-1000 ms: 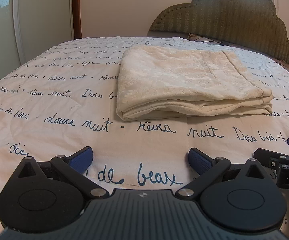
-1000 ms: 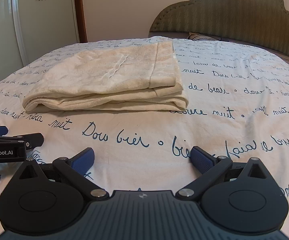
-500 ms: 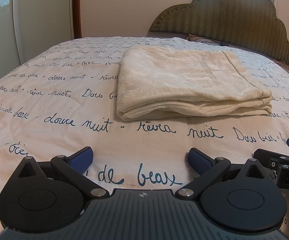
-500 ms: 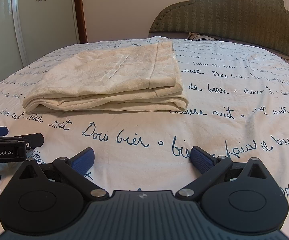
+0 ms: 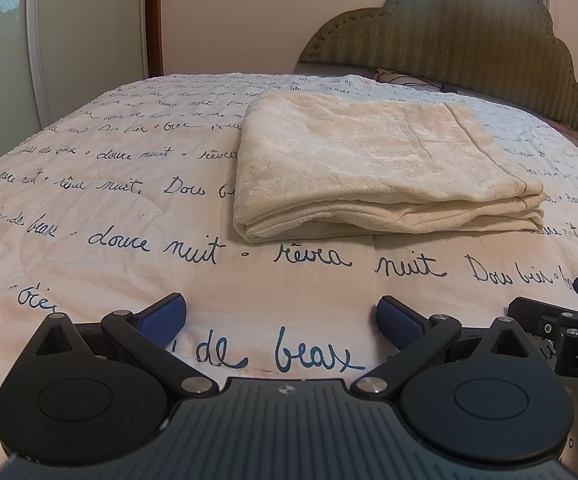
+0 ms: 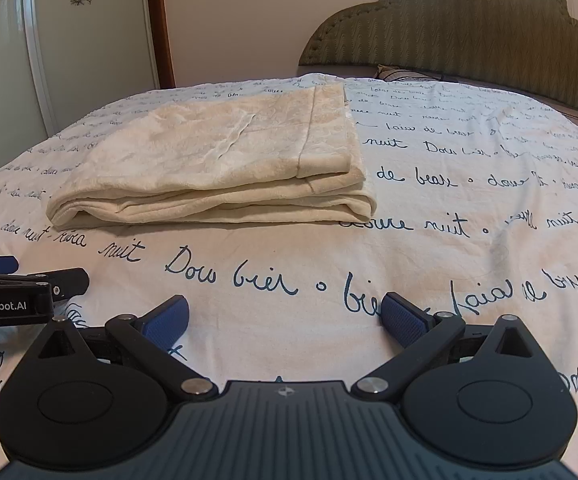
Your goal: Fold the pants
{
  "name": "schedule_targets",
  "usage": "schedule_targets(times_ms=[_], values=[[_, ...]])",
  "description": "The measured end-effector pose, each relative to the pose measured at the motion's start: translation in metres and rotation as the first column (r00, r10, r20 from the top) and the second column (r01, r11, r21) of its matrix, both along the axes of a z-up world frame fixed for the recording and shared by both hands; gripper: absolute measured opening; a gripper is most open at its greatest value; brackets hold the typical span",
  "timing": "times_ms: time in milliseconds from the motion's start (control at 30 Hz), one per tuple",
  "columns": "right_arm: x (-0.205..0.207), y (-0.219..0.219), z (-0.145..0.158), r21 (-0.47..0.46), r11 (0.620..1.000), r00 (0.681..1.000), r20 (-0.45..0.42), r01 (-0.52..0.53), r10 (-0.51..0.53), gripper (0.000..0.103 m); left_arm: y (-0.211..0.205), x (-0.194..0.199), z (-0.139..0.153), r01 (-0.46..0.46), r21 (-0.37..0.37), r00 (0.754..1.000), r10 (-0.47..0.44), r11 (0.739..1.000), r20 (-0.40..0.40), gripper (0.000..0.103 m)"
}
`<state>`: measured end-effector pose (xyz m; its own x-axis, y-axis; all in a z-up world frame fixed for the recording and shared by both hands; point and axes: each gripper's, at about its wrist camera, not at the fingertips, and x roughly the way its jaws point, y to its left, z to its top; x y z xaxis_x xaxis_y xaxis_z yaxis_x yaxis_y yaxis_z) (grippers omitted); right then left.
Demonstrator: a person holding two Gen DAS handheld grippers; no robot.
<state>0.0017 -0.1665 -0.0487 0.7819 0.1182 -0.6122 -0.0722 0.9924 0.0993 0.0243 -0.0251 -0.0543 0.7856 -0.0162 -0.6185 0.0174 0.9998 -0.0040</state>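
Observation:
The cream pants (image 5: 377, 168) lie folded in a flat rectangular stack on the bed; they also show in the right wrist view (image 6: 217, 168), left of centre. My left gripper (image 5: 283, 318) is open and empty, low over the bedspread, a short way in front of the stack. My right gripper (image 6: 285, 316) is open and empty too, in front of the stack's right end. Each gripper's side shows at the edge of the other's view: the right one (image 5: 561, 328) and the left one (image 6: 13, 288).
The white bedspread (image 5: 101, 208) with blue handwriting covers the bed. A green padded headboard (image 5: 469, 40) stands at the back right. A wardrobe door (image 6: 69, 52) and a wall with sockets are at the back left.

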Motion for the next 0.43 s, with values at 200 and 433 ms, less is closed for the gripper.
schedule_targets(times_ms=[200,433], values=[[0.0001,0.0001,0.0001,0.001,1.000,1.000,0.000,0.000,0.000,0.103,-0.0002,0.0000,-0.0001,0.000,-0.003,1.000,0.000,1.000,0.000,0.103],[0.0000,-0.0001,0.0000,0.002,1.000,1.000,0.000,0.000,0.000,0.103,0.0008,-0.0010,0.0004,-0.001,-0.016,1.000,0.001,1.000,0.003,0.103]])
